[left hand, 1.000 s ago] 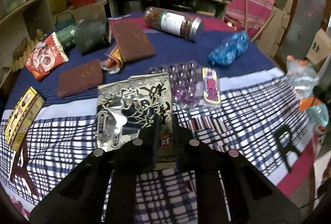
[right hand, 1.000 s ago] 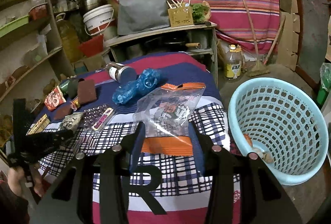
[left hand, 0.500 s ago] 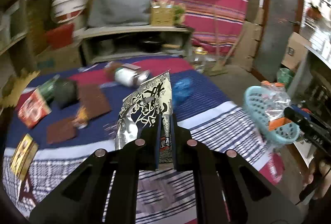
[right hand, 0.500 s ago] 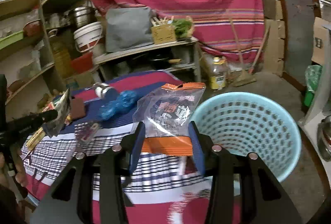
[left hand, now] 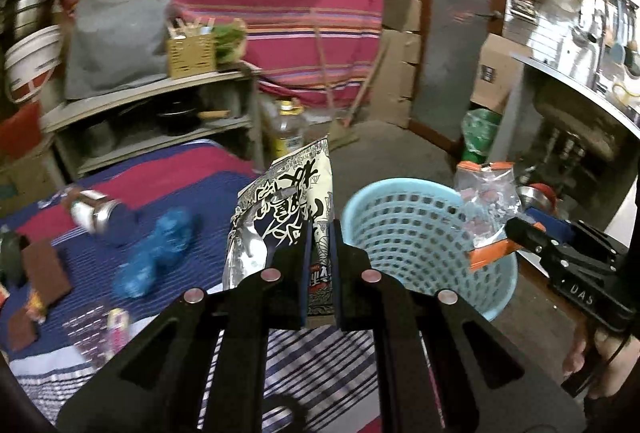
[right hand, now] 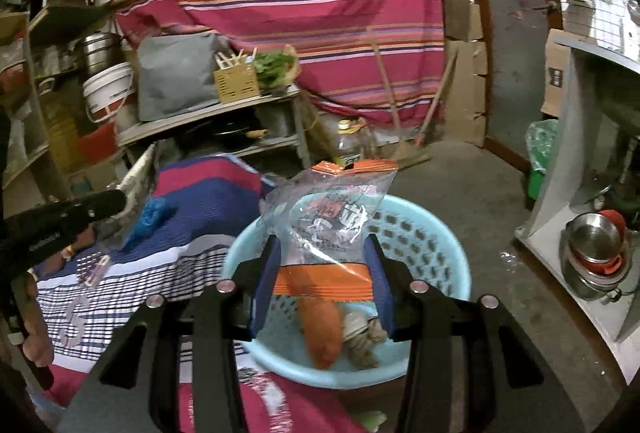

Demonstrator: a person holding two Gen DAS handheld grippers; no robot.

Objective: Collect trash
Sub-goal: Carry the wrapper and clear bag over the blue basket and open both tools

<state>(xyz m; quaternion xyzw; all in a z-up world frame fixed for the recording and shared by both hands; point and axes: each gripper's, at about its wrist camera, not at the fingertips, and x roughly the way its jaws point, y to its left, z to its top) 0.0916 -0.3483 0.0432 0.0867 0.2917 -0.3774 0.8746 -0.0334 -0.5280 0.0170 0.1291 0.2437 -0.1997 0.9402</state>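
My left gripper (left hand: 320,233) is shut on a black-and-white foil snack packet (left hand: 286,209), held upright above the table's right end, just left of the light blue basket (left hand: 424,233). My right gripper (right hand: 322,265) is shut on a clear plastic bag with orange bands (right hand: 332,229), held over the basket (right hand: 432,245). The basket holds an orange wrapper (right hand: 322,325) and crumpled paper (right hand: 362,337). In the left wrist view the right gripper (left hand: 516,229) with the clear bag (left hand: 486,201) hangs at the basket's right rim. The right wrist view shows the left gripper (right hand: 120,199) at the left.
On the striped tablecloth (left hand: 168,189) lie a blue crumpled bag (left hand: 156,253), a jar on its side (left hand: 94,213), brown pads (left hand: 44,265) and a small pink wrapper (left hand: 118,325). A shelf unit (left hand: 160,113) stands behind the table. Steel bowls (right hand: 596,253) sit low on the right.
Both grippers swung right from the table toward the basket. The foil packet was lifted off the cloth and now stands beside the basket; the clear bag moved from the table edge to above the basket.
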